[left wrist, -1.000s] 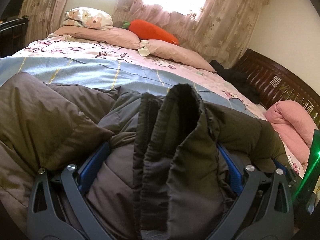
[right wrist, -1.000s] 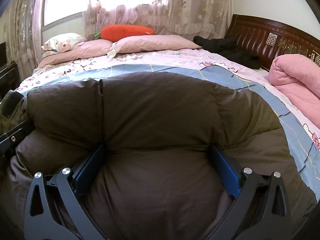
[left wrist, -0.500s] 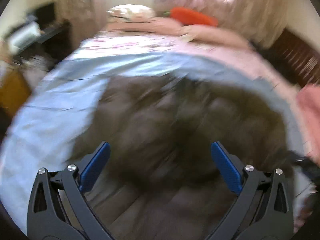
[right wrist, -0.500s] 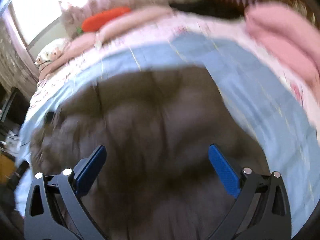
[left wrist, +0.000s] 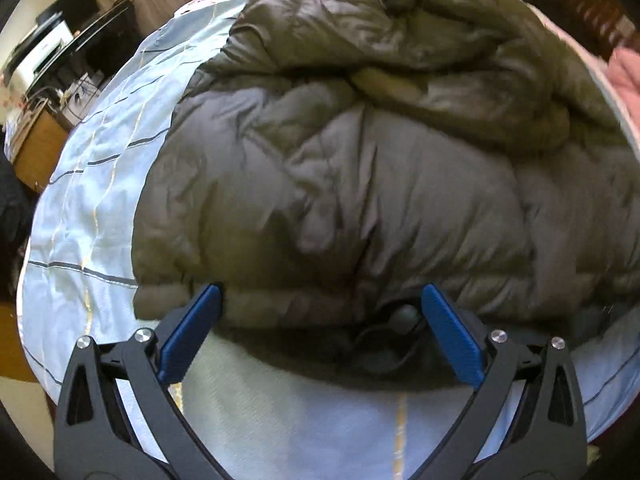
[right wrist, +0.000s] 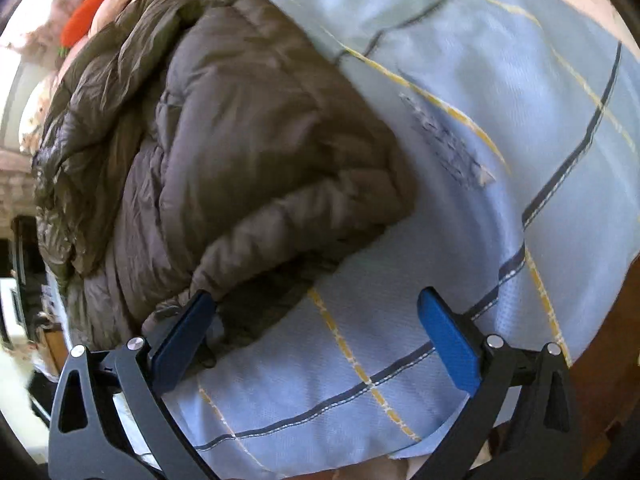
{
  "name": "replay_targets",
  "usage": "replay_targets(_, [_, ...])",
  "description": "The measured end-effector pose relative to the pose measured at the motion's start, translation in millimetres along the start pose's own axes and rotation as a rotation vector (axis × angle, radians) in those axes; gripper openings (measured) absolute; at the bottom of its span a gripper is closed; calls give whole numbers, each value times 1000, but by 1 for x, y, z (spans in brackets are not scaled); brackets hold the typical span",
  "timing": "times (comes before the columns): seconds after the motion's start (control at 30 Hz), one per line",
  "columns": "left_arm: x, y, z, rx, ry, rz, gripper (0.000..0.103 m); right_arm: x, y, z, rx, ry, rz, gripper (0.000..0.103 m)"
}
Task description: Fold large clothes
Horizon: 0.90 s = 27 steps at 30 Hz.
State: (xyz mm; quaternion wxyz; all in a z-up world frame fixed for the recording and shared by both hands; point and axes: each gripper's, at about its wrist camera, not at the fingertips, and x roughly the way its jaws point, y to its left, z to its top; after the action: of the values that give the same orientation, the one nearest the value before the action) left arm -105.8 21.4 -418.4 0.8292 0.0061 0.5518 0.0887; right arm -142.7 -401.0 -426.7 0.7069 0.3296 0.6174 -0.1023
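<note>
A large olive-brown puffer jacket (left wrist: 360, 168) lies folded into a thick bundle on the light blue bedspread (left wrist: 92, 184). My left gripper (left wrist: 320, 312) stands open just above the bundle's near hem, with a black cord loop (left wrist: 384, 344) between its blue fingers (left wrist: 192, 328). In the right wrist view the same jacket (right wrist: 248, 128) fills the upper left. My right gripper (right wrist: 316, 320) is open over bare bedspread (right wrist: 460, 100), its left finger (right wrist: 184, 332) beside the jacket's near corner. Neither gripper holds anything.
An orange carrot-shaped cushion (right wrist: 92, 12) lies beyond the jacket. A pink quilt (left wrist: 628, 76) is at the right edge. A dark desk with a printer (left wrist: 52, 52) stands left of the bed. Brown floor (right wrist: 600, 340) shows past the bed's edge.
Both grippers have pulled back and up from the jacket, which they pressed into a second ago. They now look down on the folded bundle from the near bed edge.
</note>
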Motion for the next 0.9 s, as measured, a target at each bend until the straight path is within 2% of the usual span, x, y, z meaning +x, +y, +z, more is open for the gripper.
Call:
replay_targets(0.13, [10,9,-7,-51,48,-32,101,16,1,-1,22,14,51,102])
replay_targets(0.33, [14,23,-14,-158,105,-81,101,37,35,0,4,26,126,102])
replay_targets(0.5, [19,24,-17,-174,128,-90,101,50,63,-3,-49,4,95,102])
replay_targets(0.6, [22,31,-20,-222,148,-117,101,56,76,3,-9,-2,140,102])
replay_targets(0.67, [28,36,-31,-281,183,-164,101,56,80,8,10,-24,197,102])
replay_targets(0.73, [36,51,-41,-390,216,-234,101,60,84,14,35,-32,240,102])
replay_targets(0.77, [37,61,-49,-481,211,-285,101,63,83,17,69,-31,267,102])
replay_targets(0.8, [37,65,-52,-510,203,-303,101,64,76,21,101,-30,289,102])
replay_targets(0.9, [39,71,-57,-523,138,-352,101,68,66,27,185,-26,332,102])
